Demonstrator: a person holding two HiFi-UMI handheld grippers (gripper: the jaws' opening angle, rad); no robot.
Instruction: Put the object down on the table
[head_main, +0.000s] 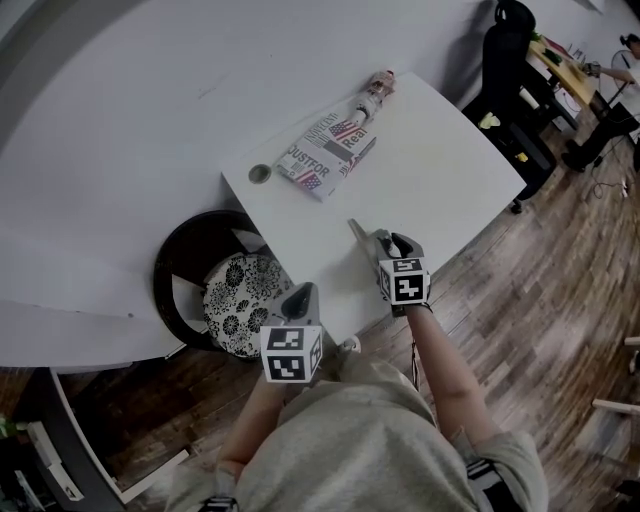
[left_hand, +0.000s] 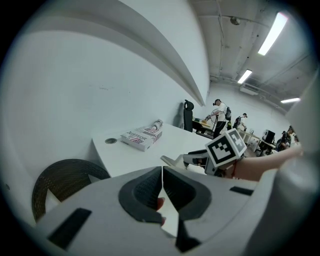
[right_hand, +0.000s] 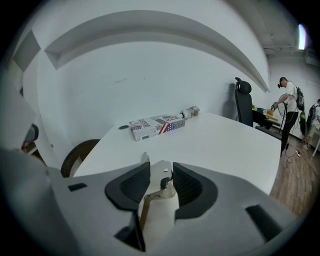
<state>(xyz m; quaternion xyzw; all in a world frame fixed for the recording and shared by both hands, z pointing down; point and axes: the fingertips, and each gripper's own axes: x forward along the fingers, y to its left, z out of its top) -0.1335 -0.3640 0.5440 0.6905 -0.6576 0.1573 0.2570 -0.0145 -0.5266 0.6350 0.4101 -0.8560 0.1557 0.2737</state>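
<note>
**Release step of the put-down.** The right gripper (right_hand: 159, 172) stands over the worktop (head_main: 430, 150) by its near edge, fingers spread wide. The pale object (right_hand: 161, 204), with its metal piece, lies between them. A gap shows on its left side, so it appears set down and not gripped. The left gripper (left_hand: 162, 176) hangs just off the near edge, fingers closed on nothing. The next move likely calls for drawing the right gripper straight back without dragging the object.

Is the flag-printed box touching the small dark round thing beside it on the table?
Apart. The head view shows a strip of bare white table between the box and the round thing; the left gripper view agrees.
</note>
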